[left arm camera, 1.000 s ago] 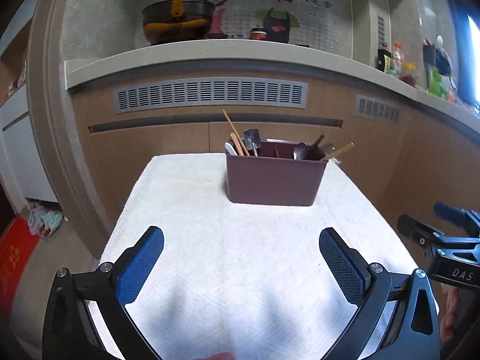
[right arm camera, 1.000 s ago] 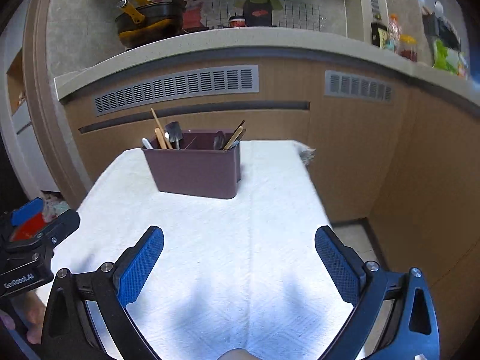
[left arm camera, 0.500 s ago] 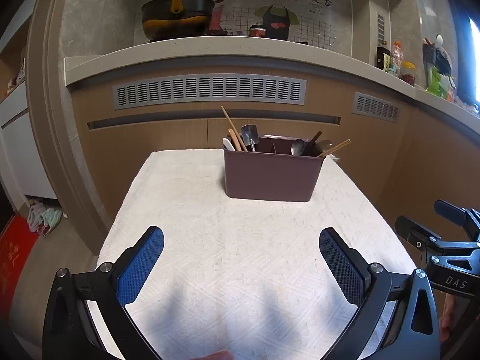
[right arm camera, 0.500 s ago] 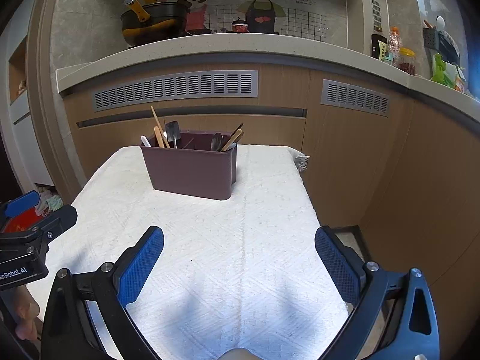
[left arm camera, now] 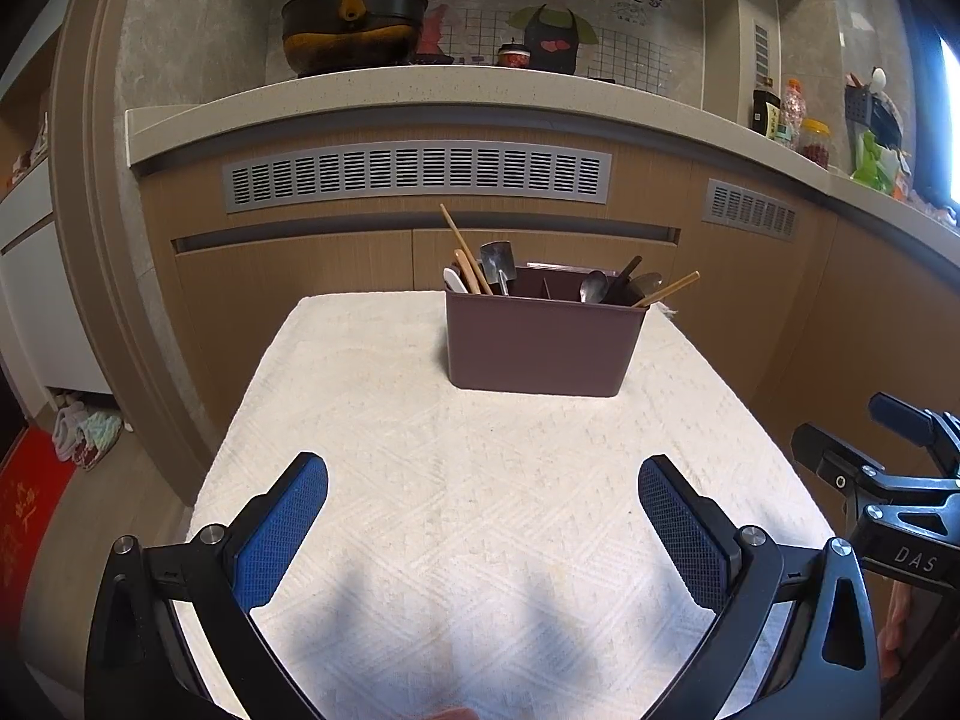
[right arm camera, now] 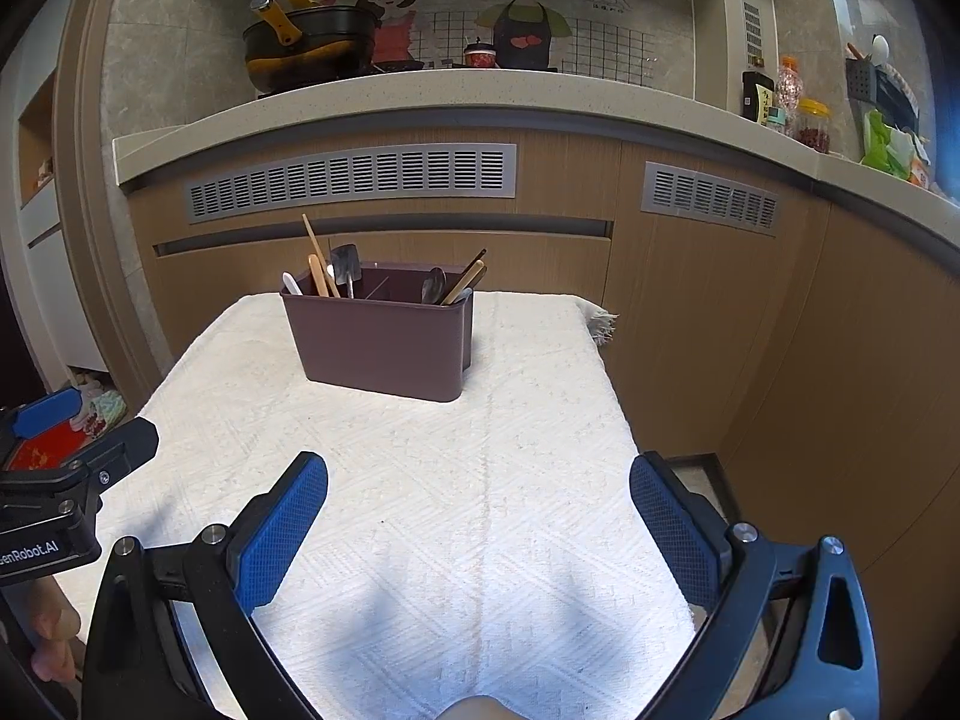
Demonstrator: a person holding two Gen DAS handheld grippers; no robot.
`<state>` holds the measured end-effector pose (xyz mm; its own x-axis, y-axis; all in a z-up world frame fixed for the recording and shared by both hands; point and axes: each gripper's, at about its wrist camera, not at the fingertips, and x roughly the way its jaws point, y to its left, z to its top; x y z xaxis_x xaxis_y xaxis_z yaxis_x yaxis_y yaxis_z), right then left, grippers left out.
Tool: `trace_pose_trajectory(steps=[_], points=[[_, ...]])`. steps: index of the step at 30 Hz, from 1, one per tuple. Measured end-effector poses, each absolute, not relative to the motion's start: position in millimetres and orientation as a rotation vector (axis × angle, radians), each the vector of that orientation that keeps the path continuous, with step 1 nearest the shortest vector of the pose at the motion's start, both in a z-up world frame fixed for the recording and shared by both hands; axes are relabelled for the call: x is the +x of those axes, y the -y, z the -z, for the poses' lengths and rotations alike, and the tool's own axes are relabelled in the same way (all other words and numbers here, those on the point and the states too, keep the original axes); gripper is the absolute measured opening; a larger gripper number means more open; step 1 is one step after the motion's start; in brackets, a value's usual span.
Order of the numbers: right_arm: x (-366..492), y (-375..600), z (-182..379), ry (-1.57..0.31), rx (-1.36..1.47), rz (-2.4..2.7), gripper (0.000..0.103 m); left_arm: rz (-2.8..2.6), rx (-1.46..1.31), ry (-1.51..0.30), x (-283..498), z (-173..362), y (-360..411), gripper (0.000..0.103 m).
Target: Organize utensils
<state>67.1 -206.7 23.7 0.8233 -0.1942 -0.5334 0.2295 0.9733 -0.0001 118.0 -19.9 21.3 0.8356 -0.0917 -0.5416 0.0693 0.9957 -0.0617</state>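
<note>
While both the left gripper (left arm camera: 483, 513) and right gripper (right arm camera: 479, 510) hover spread wide and empty, the utensil caddy (left arm camera: 543, 342) stands on the cloth-covered tabletop (left arm camera: 480, 468).

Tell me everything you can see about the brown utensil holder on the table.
The utensil holder is a dull brown box, apparently plastic, with rounded corners, an open top and an inner divider. It stands upright on the white textured cloth, toward the far end of the table. Chopsticks, spoons and a small spatula lean out of both compartments. No hand-held gripper touches it.
</note>
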Motion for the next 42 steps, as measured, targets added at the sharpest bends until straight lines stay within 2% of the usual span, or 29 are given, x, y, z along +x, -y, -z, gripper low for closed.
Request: trace_pose_trajectory(steps=[42], points=[[64.8,211.5,-24.5,-0.557,0.068,0.224,0.101,0.085,-0.030,-0.578,116.2,-17.7,17.2,0.103]])
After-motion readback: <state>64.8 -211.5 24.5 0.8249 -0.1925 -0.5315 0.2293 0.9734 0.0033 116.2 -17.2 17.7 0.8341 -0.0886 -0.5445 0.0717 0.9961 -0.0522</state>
